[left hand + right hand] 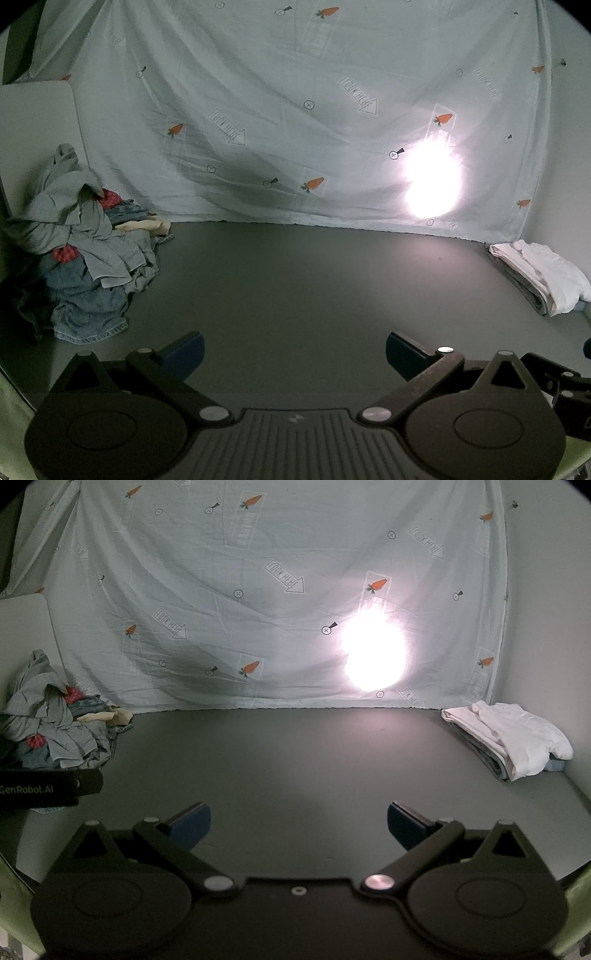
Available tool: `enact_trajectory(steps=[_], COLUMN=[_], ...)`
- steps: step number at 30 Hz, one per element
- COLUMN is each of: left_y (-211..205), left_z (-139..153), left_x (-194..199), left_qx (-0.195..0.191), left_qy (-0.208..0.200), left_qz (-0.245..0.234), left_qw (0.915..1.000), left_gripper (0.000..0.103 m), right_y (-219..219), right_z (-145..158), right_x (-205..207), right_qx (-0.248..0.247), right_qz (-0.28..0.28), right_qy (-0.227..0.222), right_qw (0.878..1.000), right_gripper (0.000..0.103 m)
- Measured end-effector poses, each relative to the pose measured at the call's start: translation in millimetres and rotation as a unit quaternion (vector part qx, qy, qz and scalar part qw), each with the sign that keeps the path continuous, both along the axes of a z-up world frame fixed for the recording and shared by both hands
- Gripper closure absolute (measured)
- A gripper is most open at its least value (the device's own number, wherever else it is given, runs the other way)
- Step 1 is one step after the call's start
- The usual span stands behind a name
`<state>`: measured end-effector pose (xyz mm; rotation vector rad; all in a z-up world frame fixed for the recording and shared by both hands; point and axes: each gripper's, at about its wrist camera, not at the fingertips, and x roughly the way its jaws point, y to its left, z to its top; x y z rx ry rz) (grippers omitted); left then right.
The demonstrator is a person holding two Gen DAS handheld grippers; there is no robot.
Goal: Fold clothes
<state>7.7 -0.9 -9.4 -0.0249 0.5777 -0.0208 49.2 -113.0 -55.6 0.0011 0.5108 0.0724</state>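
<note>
A heap of unfolded clothes (pixel 85 251) in grey, blue denim, red and cream lies at the table's far left; it also shows in the right wrist view (pixel 55 727). A stack of folded clothes (pixel 539 273), white on top of grey, lies at the far right, and shows in the right wrist view (pixel 509 738). My left gripper (pixel 294 356) is open and empty above the dark table (pixel 295 288). My right gripper (pixel 298 827) is open and empty too, over the table (pixel 295 760). The left gripper's body (pixel 48 786) shows at the left edge of the right wrist view.
A pale sheet printed with carrots and arrows (pixel 295 110) hangs behind the table, with a bright light glare (pixel 432 184) on it. A pale board (pixel 33 118) stands at the back left. Walls close in the table on the right.
</note>
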Motion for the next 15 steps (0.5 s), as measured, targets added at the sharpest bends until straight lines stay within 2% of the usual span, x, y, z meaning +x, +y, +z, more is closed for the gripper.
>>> enact_trajectory(steps=[15], left_y=[3.2], left_z=[-1.0], left_x=[3.3], left_qx=[0.001], left_qy=[0.007], left_qz=[-0.009], left_qw=[0.9999], left_gripper=[0.0], right_y=[3.9], right_z=[-0.3], right_x=[-2.2], right_qx=[0.004], right_qz=[-0.012], right_qy=[0.007], right_qw=[1.0], right_gripper=[0.0])
